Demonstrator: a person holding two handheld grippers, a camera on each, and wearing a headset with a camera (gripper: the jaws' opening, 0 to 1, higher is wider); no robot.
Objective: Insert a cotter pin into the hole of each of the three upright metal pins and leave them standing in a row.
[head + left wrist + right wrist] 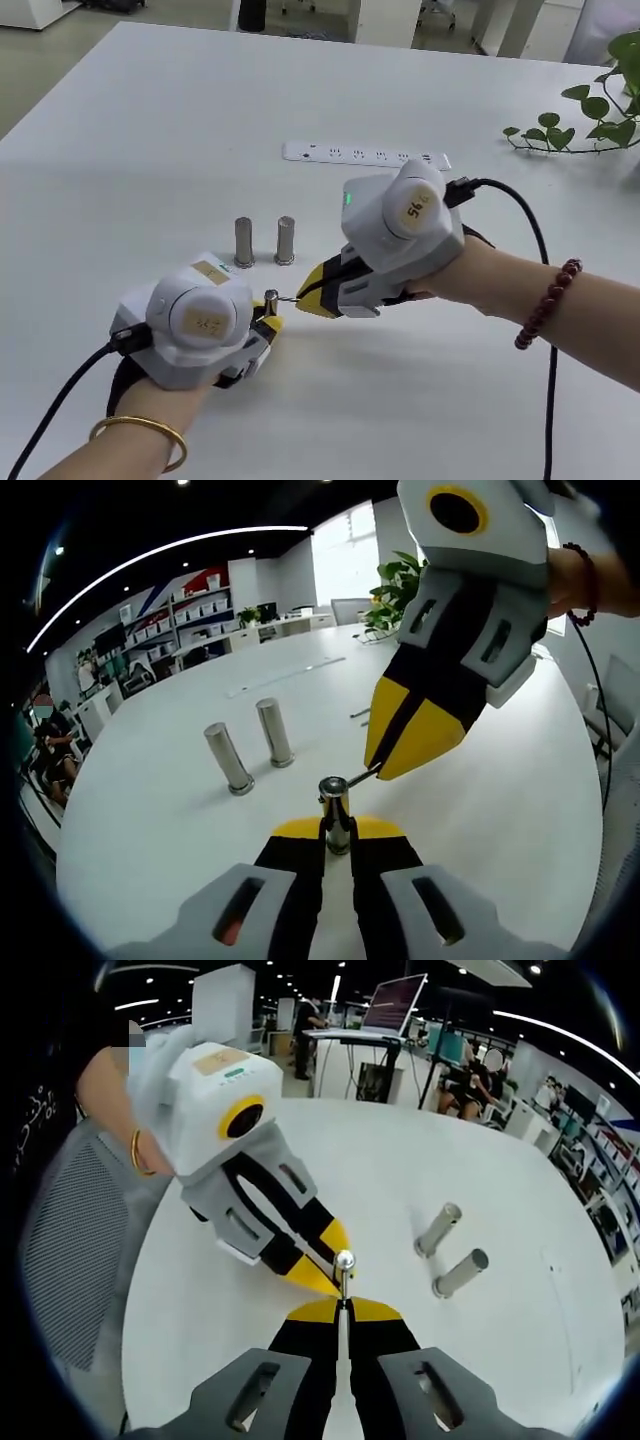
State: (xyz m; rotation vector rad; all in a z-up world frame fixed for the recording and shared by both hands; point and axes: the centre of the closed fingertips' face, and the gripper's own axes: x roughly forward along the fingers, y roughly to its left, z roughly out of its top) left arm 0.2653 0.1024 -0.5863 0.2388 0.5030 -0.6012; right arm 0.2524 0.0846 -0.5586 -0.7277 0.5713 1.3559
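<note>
Wide white table (450,380) underneath, and both grippers are nose to nose in the middle of it. The left gripper (337,832) is down low, jaws clamped on the held metal pin (335,802) and keeping it upright on the tabletop. The right gripper (305,292) faces it from the other side, its yellow tips pinched together on the cotter pin (360,775), a thin wire poking out straight toward the left gripper. The wire's free end is right at the top of the held metal pin, though I cannot tell if it sits in the hole. Well beyond the right gripper there's a leafy plant (600,110), and beyond both grippers a white power strip (365,155). Just past the left gripper's tips stands the first free pin (243,242), with the second free pin (285,240) close beside it on the right gripper's side, both upright.
</note>
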